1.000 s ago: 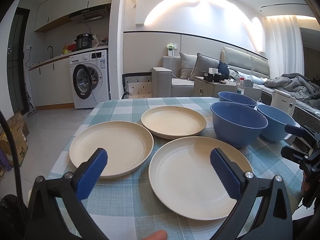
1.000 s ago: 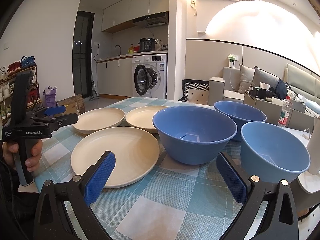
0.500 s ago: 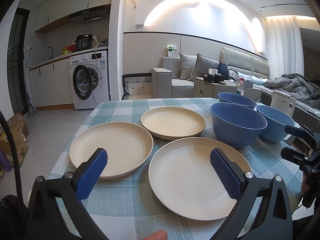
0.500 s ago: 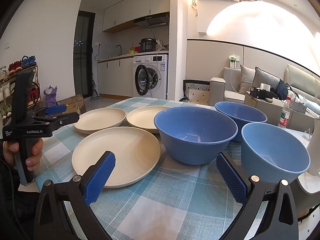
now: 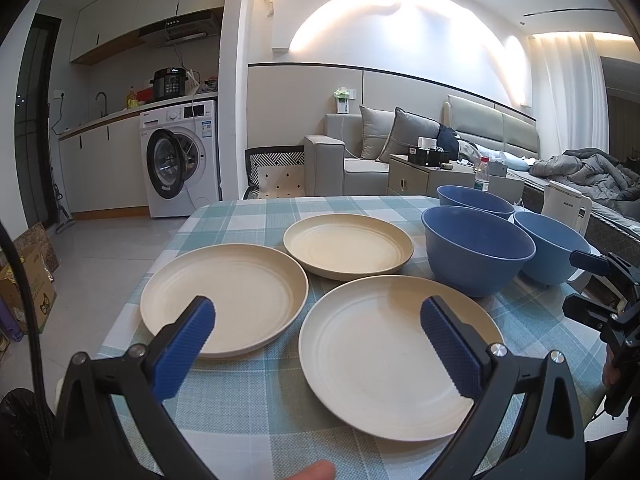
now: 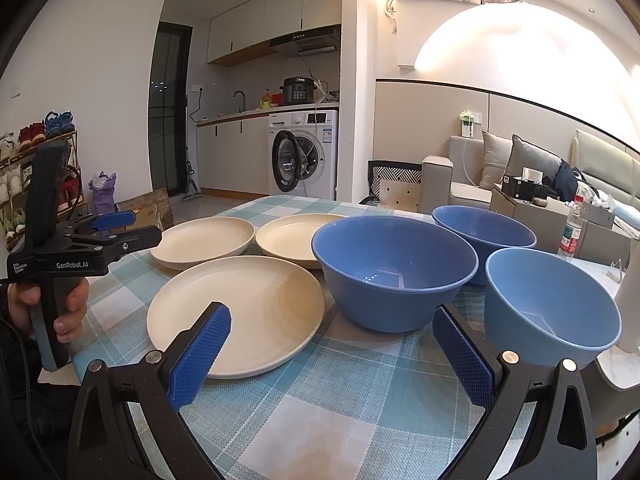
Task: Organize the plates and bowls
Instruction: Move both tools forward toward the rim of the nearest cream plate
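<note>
Three smooth, round cream plates sit flat, rims up, on the checked tablecloth (image 5: pixel 248 212). The nearest plate (image 5: pixel 396 360) is our landmark: a second plate (image 5: pixel 224 296) just left, a third plate (image 5: pixel 348 246) behind, three glossy blue bowls (image 6: pixel 394 272) upright to its right. Left gripper (image 5: pixel 316 344) spread wide above it, empty; right gripper (image 6: pixel 332 356) likewise released, ribbed blue pads (image 6: pixel 200 354) apart.

Three cream plates (image 5: pixel 400 356) (image 5: pixel 224 300) (image 5: pixel 348 246) lie flat and unstacked toward the checked tabletop's left edge. Three blue bowls (image 6: pixel 394 270) (image 6: pixel 550 304) (image 6: pixel 484 226) stand upright, clustered toward its right edge, all empty.
</note>
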{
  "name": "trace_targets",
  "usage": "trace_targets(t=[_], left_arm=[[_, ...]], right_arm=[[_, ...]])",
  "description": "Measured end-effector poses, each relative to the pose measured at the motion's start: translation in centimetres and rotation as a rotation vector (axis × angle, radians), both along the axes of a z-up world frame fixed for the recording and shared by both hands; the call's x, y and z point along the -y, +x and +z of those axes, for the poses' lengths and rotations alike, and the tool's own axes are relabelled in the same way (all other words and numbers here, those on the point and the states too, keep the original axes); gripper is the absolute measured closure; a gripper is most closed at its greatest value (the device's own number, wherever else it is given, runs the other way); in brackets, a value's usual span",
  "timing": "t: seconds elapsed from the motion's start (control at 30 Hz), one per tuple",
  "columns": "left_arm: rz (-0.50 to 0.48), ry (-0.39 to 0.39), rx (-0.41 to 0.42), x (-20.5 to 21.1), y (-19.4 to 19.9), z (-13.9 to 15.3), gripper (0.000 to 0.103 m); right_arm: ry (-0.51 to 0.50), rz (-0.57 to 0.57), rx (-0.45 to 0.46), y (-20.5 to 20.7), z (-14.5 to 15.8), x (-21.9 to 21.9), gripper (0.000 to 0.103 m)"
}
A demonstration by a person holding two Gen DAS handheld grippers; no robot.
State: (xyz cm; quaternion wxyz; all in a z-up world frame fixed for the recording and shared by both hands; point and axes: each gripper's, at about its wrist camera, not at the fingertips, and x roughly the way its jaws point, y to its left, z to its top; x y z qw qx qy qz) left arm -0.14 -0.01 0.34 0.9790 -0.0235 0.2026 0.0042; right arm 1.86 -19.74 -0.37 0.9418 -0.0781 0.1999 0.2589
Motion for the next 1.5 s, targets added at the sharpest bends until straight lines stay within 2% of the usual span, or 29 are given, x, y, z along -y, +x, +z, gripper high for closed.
trace_targets(t=[0.93, 1.5], left_arm=[[0.027, 0.009, -0.020, -1.0, 0.0, 1.3, 0.000], [0.072, 0.022, -0.029, -2.0, 0.2, 2.8, 0.000]], right_arm=[[0.027, 0.016, -0.040, 1.2, 1.0, -1.9, 0.000], [0.034, 0.018, -0.046, 1.8, 3.8, -4.0, 0.000]])
